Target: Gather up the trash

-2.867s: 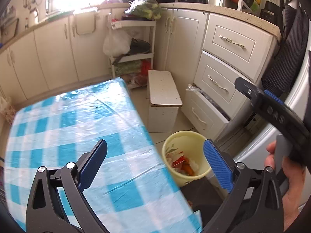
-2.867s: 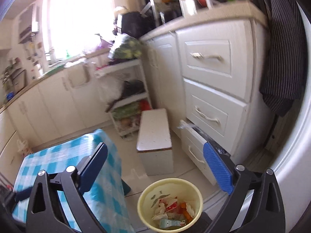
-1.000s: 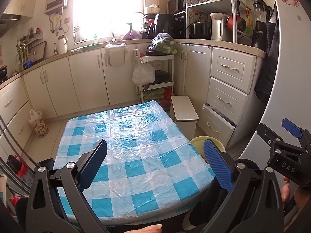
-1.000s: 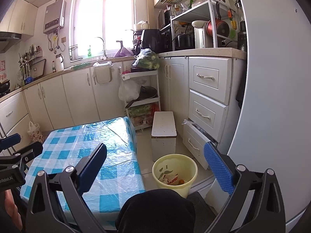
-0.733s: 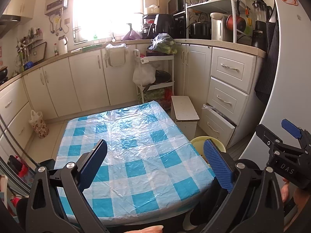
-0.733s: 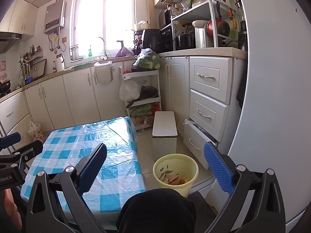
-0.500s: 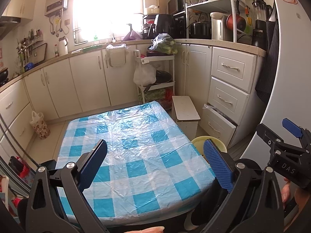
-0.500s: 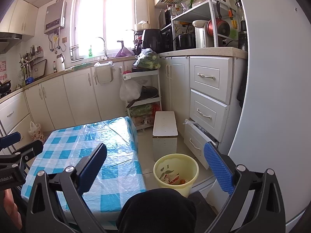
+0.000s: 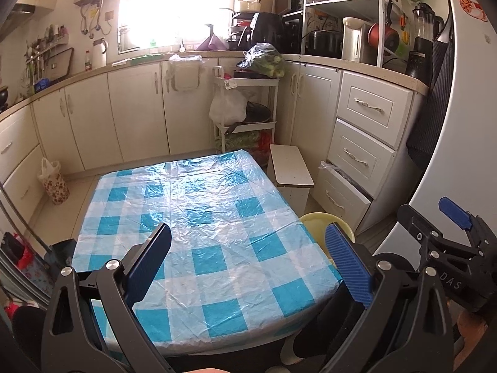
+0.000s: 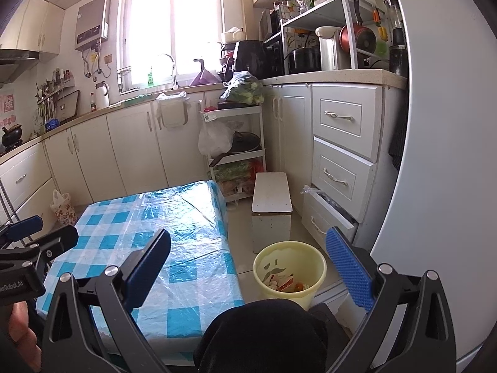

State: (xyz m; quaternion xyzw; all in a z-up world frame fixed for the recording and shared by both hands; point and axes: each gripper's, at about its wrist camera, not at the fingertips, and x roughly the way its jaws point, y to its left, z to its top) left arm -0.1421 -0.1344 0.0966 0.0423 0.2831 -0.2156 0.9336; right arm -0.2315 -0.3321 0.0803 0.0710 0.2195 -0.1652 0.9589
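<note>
A yellow trash bin (image 10: 289, 269) stands on the floor right of the table and holds several scraps of rubbish; in the left wrist view only the trash bin's rim (image 9: 323, 220) shows past the table edge. The table (image 9: 198, 217) wears a blue-and-white checked plastic cloth, with no loose trash visible on it. My left gripper (image 9: 248, 261) hovers open above the table's near end, nothing between its blue pads. Raised near the table's right corner, my right gripper (image 10: 248, 264) is open and holds nothing. Each gripper also shows at the edge of the other's view.
A white step stool (image 10: 272, 211) stands beyond the bin. White drawers (image 10: 338, 161) line the right, the lowest pulled partly out. A white fridge (image 10: 450, 155) fills the far right. A shelf cart (image 10: 236, 155) with bags stands by the cabinets. A dark knee (image 10: 264, 335) sits below.
Since 2.9 s ago both grippers have pulled back and up from the bin, so the whole table shows. Over the last second nothing has visibly moved.
</note>
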